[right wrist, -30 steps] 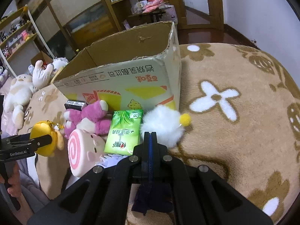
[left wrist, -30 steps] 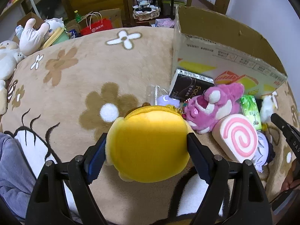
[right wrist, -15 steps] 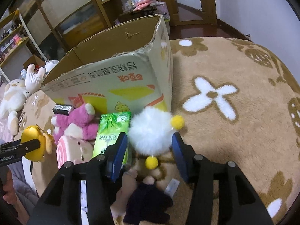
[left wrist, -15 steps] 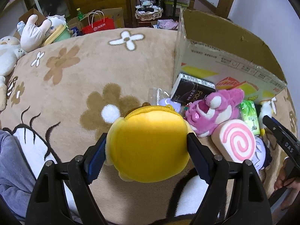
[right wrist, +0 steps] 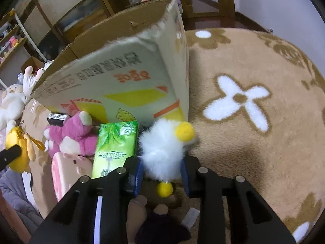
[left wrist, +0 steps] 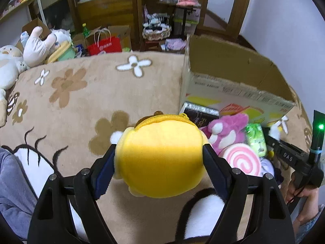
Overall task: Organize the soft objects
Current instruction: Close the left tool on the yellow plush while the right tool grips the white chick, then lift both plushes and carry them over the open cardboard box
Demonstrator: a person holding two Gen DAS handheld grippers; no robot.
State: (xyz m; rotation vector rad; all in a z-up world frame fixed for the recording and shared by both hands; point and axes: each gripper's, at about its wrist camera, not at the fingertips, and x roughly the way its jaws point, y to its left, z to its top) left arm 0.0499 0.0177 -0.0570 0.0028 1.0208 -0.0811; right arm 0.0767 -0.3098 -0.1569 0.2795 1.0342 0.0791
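Though hidden from the left view, white fluffy toy [right wrist: 162, 152] between right gripper [right wrist: 162, 174] fingers (left gripper [left wrist: 158, 158] clamping yellow plush pouch [left wrist: 160, 158])

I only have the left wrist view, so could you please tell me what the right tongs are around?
Observer: The right tongs flank the white fluffy toy, with the pads close against its fluff on both sides. I cannot confirm a firm grip.
Operator: Is anything crowding it?
Observer: The green packet lies right beside the toy, on its left in the right wrist view.
Operator: And below the tongs?
Observer: A dark plush lies on the blanket there, nearer the camera than the toy.
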